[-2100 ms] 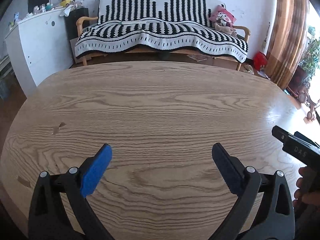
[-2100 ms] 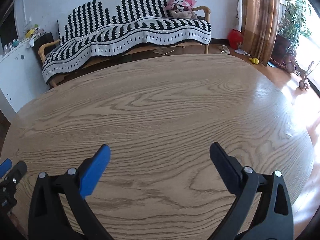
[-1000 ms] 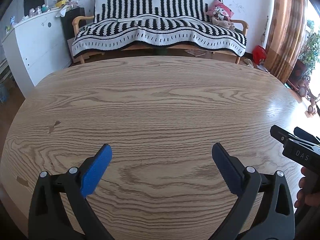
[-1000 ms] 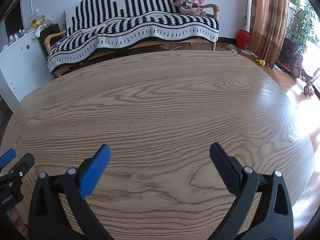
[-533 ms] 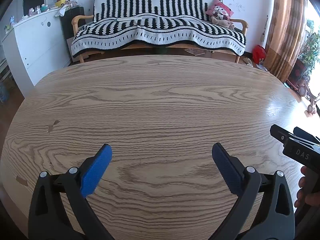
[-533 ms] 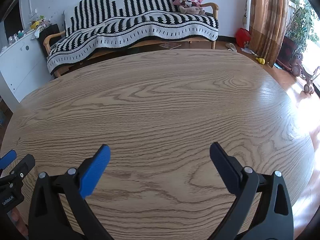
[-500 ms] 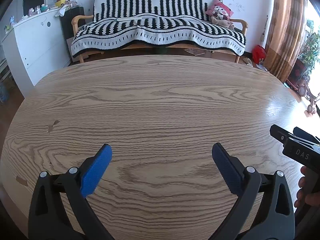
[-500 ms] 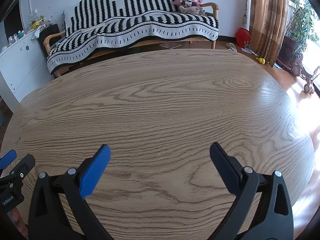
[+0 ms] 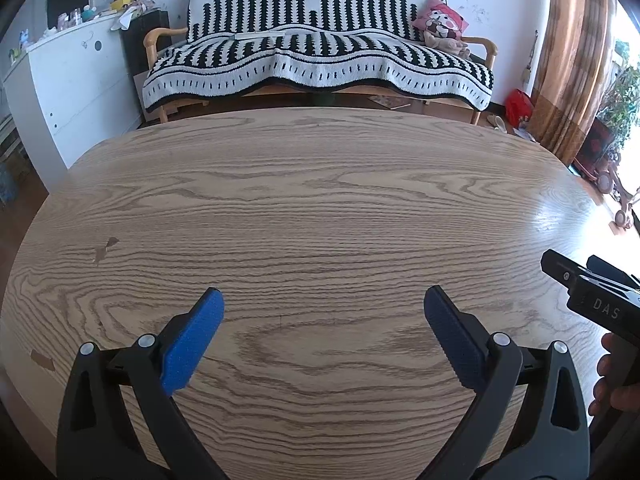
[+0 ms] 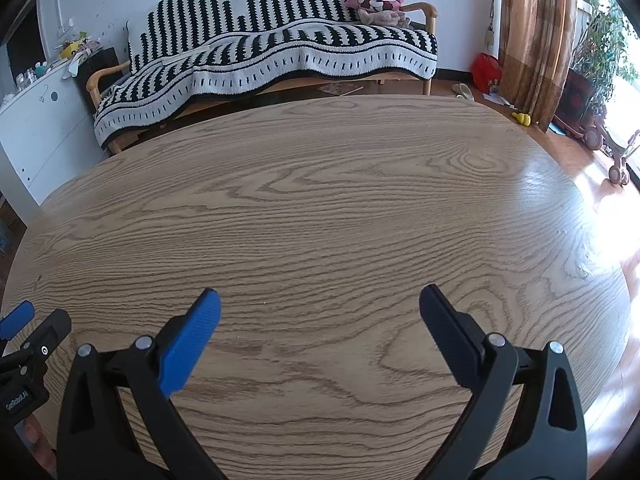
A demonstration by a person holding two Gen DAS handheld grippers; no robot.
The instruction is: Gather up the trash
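**Both tools open over a bare-looking wooden table**

Little has moved since the earlier frames: both views have crept slightly forward and downward over the table, so the sofa sits a touch higher, and each tool holds the same wide spread as before. No piece of trash can be made out in either view, so where it lies cannot be told.

The left tool [image 9: 323,304] hangs over the near part of the table [image 9: 320,208] with its jaws wide apart and nothing between them; its blue pads [image 9: 192,344] show on the inner faces. The right tool [image 10: 319,304] is likewise spread open and holds nothing. Each tool shows at the edge of the other's view: the right one at the right edge of the left view, gripped by a hand [image 9: 614,380], the left one at the lower left of the right view.

Beyond the far rim of the table stands a wooden-armed sofa [image 9: 320,60] draped in a black-and-white striped blanket, with a pink cartoon cushion [image 9: 440,22] at its right end. A white cabinet [image 9: 68,84] stands to the left, and brown curtains [image 9: 576,52] hang to the right.
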